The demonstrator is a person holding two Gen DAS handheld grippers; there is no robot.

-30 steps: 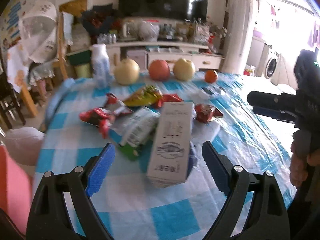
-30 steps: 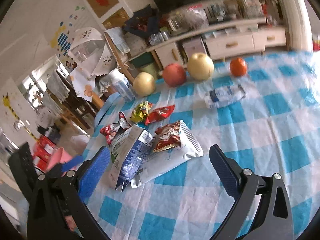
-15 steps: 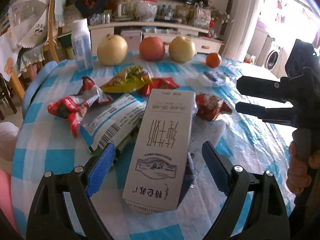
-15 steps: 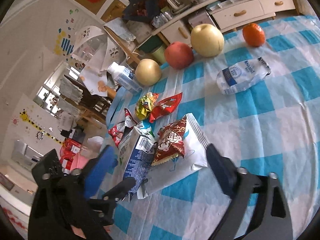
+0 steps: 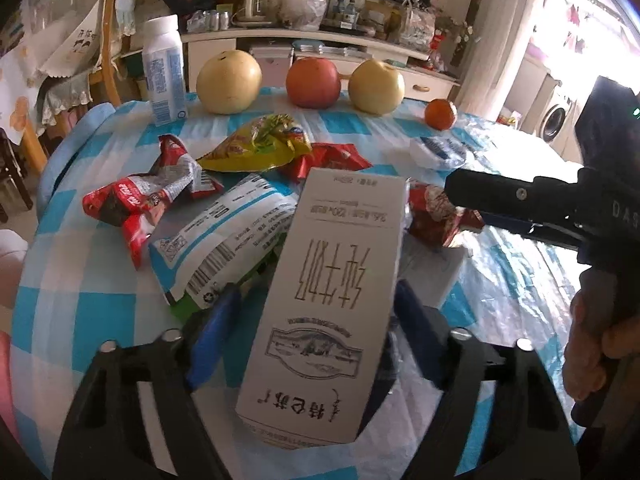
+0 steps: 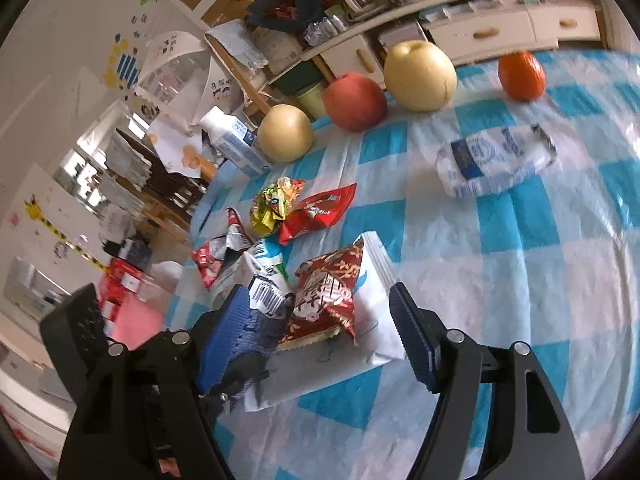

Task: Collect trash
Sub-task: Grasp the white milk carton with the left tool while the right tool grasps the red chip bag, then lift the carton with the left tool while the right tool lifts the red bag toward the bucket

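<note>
A white milk carton lies between the blue pads of my left gripper, which stands open around it with gaps on both sides. The carton also shows in the right wrist view. My right gripper is open, its pads on either side of a red snack wrapper lying on a white flat packet. Other trash: a red-silver wrapper, a blue-white bag, a yellow wrapper, a red wrapper and a crumpled blue-white pack.
Two pears, an apple, an orange and a white bottle stand along the far edge of the blue-checked table. A pink bin sits below the table's left side.
Both grippers moved forward. The left one's pads now flank the carton more closely. The right one's pads came down around the red wrapper on the white packet.
</note>
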